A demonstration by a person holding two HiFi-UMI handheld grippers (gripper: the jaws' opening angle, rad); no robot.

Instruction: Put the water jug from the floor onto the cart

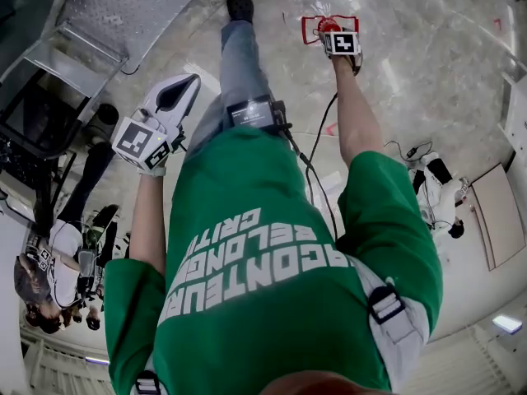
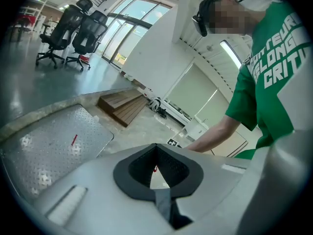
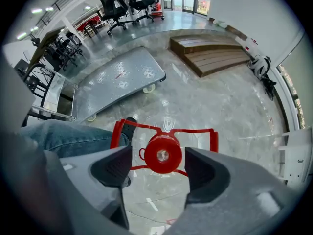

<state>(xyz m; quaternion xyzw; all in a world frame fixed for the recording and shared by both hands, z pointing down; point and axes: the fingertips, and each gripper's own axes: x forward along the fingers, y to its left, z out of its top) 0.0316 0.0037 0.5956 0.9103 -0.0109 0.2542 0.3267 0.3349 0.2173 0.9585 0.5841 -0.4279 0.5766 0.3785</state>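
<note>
- Your right gripper (image 3: 160, 169): points down, jaws spread wide and grasping nothing.
- Clear plastic water jug with a red screw cap and red carry frame (image 3: 162, 153): stands upright on the grey marbled floor (image 3: 220, 106). Its cap shows between the right jaws, untouched.
- Silver diamond-plate platform cart (image 3: 117, 80): stands nearby, apart from the jug.
- Your left gripper (image 2: 156, 153): jaws clenched together, nothing between them.

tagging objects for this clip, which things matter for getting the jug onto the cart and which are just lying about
For the job: red-capped water jug; flat metal cart; right gripper, jaws open above the jug.
Lying about: office chairs; wooden steps.
</note>
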